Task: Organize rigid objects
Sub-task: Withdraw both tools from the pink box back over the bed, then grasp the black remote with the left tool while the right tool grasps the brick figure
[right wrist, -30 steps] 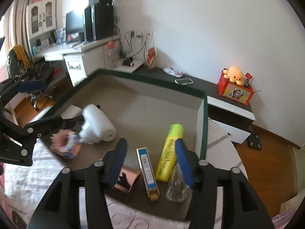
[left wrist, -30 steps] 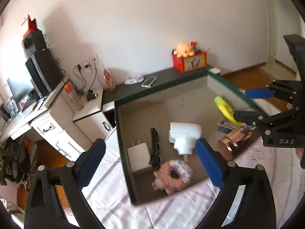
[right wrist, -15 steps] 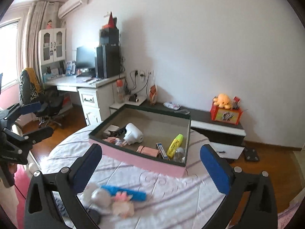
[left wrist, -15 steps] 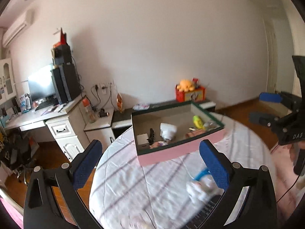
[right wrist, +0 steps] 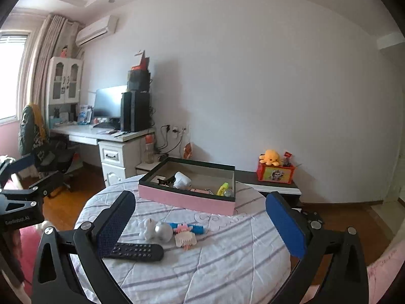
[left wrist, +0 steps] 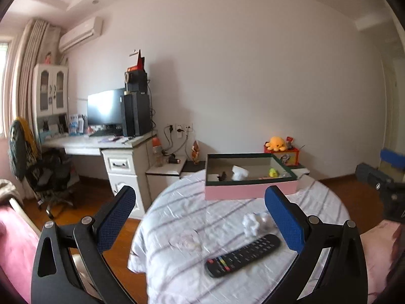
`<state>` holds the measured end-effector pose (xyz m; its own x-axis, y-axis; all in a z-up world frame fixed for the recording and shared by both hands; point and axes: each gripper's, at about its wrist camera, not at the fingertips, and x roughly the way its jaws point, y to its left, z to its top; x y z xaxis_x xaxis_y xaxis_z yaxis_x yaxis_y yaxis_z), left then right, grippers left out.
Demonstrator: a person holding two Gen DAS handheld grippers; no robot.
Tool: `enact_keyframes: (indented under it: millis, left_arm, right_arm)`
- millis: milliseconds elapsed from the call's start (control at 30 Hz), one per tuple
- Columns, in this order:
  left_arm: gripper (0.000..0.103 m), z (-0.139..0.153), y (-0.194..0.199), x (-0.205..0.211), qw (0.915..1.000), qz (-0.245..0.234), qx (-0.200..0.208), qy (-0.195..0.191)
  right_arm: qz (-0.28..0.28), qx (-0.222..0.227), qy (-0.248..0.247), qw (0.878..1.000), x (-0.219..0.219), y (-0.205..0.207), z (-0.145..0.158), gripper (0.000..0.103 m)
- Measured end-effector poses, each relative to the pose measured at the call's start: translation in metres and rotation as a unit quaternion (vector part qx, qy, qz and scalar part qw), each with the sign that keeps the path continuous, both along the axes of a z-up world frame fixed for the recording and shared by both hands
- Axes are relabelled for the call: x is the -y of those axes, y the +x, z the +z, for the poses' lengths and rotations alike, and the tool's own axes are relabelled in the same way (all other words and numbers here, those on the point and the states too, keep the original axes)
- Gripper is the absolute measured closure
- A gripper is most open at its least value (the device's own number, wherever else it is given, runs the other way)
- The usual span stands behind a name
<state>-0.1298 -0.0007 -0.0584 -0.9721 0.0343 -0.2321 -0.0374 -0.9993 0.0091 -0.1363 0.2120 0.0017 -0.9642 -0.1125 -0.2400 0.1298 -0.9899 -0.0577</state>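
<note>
A pink box with a dark green rim (left wrist: 249,192) (right wrist: 187,198) stands at the far side of a round table with a striped white cloth (left wrist: 192,217) (right wrist: 227,253). It holds a white device (right wrist: 182,179), a yellow tube (right wrist: 222,188) and a black item (right wrist: 165,179). On the cloth near me lie a black remote (left wrist: 243,254) (right wrist: 138,251), a white toy (left wrist: 251,224) (right wrist: 148,228), a silver ball (right wrist: 163,231), a blue stick (right wrist: 188,228) and a pink bead figure (right wrist: 185,239). My left gripper (left wrist: 200,217) and right gripper (right wrist: 200,223) are open, empty and well back from the box.
A white desk with monitor and speakers (left wrist: 114,139) and an office chair (left wrist: 48,174) stand at the left. A low dark shelf with a red box and orange plush (right wrist: 274,169) runs along the back wall. Wooden floor surrounds the table.
Both grippers have pulled far back and up from inside the box to the near side of the table. The right gripper has opened wide. The loose items on the cloth have come into view.
</note>
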Motion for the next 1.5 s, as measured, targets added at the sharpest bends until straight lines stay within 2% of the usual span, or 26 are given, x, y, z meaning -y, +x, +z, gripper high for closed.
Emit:
enact_keyframes:
  millis: [100,233,567,767,933,1067,1167,1267,1367,1500]
  left_arm:
    - [0.000,-0.007,0.001,-0.007,0.9993,-0.035,0.003,-0.013]
    - [0.000,-0.010,0.002,-0.013,0.9991,-0.031,0.000,-0.029]
    - [0.000,-0.027,-0.014,-0.011,0.9989,-0.012,0.026,-0.036]
    - [0.000,-0.052,-0.037,-0.011,0.9962,-0.017,0.066,-0.054]
    - [0.000,-0.090,-0.065,-0.019,0.9872,-0.074,0.131,-0.054]
    - [0.000,-0.113,-0.083,-0.027,0.9831,-0.081,0.154,-0.057]
    - [0.000,-0.131,-0.098,-0.031,0.9764,-0.094,0.186,-0.057]
    - [0.000,-0.138,-0.102,-0.034,0.9725,-0.111,0.193,-0.067]
    - [0.000,-0.141,-0.104,-0.039,0.9667,-0.149,0.194,-0.074]
    - [0.000,-0.149,-0.109,-0.051,0.9591,-0.163,0.205,-0.108]
  right_arm:
    - [-0.014,0.003,-0.026,1.000,-0.006,0.011,-0.013,0.000]
    - [-0.019,0.013,-0.044,0.999,-0.010,0.005,-0.022,0.000]
    - [-0.010,0.026,-0.031,0.999,0.000,-0.001,-0.039,0.000]
    - [-0.018,0.058,-0.025,0.998,-0.002,-0.016,-0.058,0.000]
    - [-0.024,0.091,-0.025,0.995,-0.007,-0.033,-0.078,0.000]
    - [-0.027,0.117,-0.025,0.992,-0.010,-0.045,-0.093,0.000]
    - [-0.025,0.134,-0.026,0.990,-0.013,-0.052,-0.104,0.000]
    - [-0.022,0.149,-0.027,0.988,-0.015,-0.059,-0.112,0.000]
    - [-0.022,0.160,-0.030,0.986,-0.018,-0.063,-0.120,0.000]
    - [-0.018,0.171,-0.038,0.984,-0.022,-0.069,-0.126,0.000]
